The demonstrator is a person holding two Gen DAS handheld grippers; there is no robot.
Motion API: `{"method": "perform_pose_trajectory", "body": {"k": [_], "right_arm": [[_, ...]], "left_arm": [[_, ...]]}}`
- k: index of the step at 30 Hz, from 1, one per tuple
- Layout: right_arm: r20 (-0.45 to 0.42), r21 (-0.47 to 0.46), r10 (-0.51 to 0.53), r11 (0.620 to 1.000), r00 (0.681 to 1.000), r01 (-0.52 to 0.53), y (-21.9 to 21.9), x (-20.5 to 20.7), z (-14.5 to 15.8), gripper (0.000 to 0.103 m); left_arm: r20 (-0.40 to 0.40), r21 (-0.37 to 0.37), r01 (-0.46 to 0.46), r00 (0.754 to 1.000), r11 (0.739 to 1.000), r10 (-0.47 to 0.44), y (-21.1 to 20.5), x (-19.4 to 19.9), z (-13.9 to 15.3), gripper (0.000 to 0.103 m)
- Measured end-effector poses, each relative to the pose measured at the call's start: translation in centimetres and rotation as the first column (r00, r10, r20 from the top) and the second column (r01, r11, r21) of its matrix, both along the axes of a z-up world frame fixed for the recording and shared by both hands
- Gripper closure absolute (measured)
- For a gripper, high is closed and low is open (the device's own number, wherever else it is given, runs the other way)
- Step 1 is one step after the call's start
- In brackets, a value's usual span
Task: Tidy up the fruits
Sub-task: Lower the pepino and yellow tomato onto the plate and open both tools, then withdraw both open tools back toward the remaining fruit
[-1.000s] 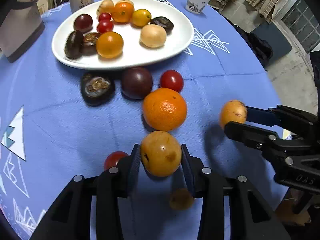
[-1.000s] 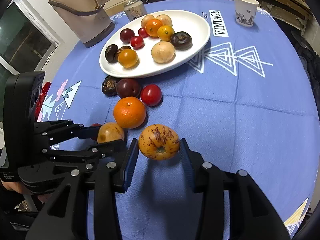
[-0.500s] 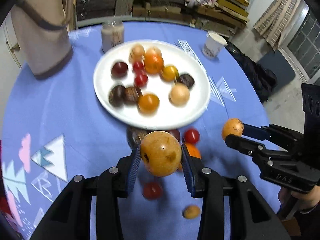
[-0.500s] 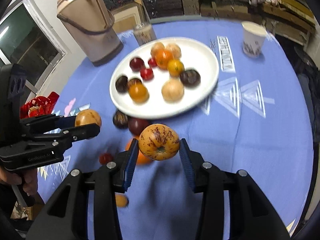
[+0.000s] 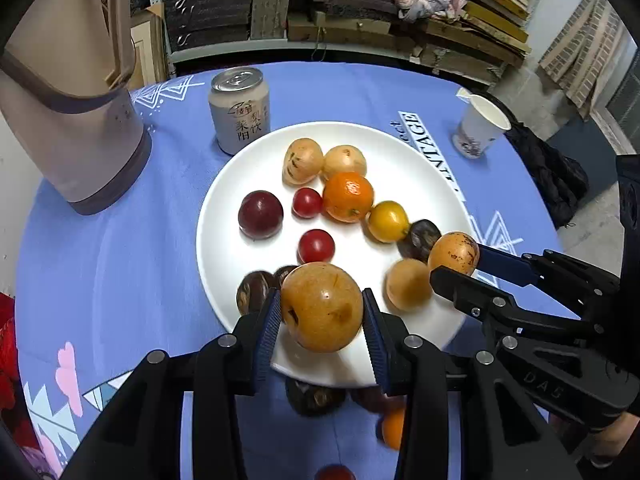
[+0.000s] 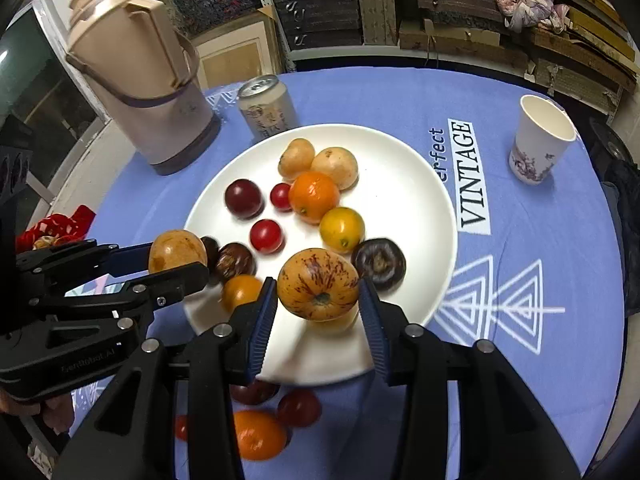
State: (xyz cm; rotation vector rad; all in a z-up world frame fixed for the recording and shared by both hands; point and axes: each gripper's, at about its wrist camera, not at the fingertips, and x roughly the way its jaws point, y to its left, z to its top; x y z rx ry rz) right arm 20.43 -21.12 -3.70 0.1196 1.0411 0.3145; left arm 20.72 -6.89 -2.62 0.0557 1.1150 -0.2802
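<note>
both gripper pairs are loaded, left gripper (image 5: 322, 312) clamped on a yellow-brown fruit (image 5: 322, 306) and right gripper (image 6: 318, 306) on a speckled fruit (image 6: 318, 284), hanging over the white plate (image 5: 416, 152), so i'd lower each onto bare plate before letting go.

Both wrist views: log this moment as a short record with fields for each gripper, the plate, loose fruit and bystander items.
left gripper: jaws shut on a yellow-brown fruit, above the plate's near edge
right gripper: jaws shut on a speckled yellow fruit, above the plate
plate: white, holds mixed fruit, including an orange
loose fruit: several on the blue tablecloth near the plate
bystanders: thermos, drink can, paper cup
</note>
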Motion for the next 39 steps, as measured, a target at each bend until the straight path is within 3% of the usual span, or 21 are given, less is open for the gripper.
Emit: {"method": "perform_pose_trajectory", "body": {"k": [3,7,11,13,28,39], "right_arm": [[-0.006,-0.003,-0.016,1.0,1.0,0.016,0.1,0.8,-0.5,0.061],[0.009,0.015,-0.05,0.999,0.999,0.05,-0.2,1.0,-0.4,0.042],[0.005,0.037,-0.072,0.997,0.997,0.071,-0.9,0.4,-0.3,0.04],[-0.003,0.048,-0.083,0.995,0.997,0.083,-1.3,-0.3,-0.3,0.038],[-0.006,0.048,-0.081,0.996,0.997,0.081,-1.6,-7.0,1.1,0.029],[-0.007,0.017,-0.098,0.995,0.995,0.098,-2.3,-10.7,1.5,0.023]], "left_arm": [[-0.02,0.014,-0.018,1.0,1.0,0.019,0.0,1.1,-0.9,0.062],[-0.051,0.032,-0.051,0.997,0.998,0.053,0.2,1.9,-1.7,0.06],[-0.013,0.067,-0.085,0.996,0.994,0.086,0.5,1.4,-1.0,0.027],[-0.001,0.059,-0.09,0.996,0.994,0.09,0.7,1.1,-0.5,0.022],[0.014,0.056,-0.096,0.995,0.994,0.095,1.4,-3.6,1.4,0.018],[-0.033,0.068,-0.147,0.988,0.987,0.15,4.5,-7.9,0.4,0.017]]}}
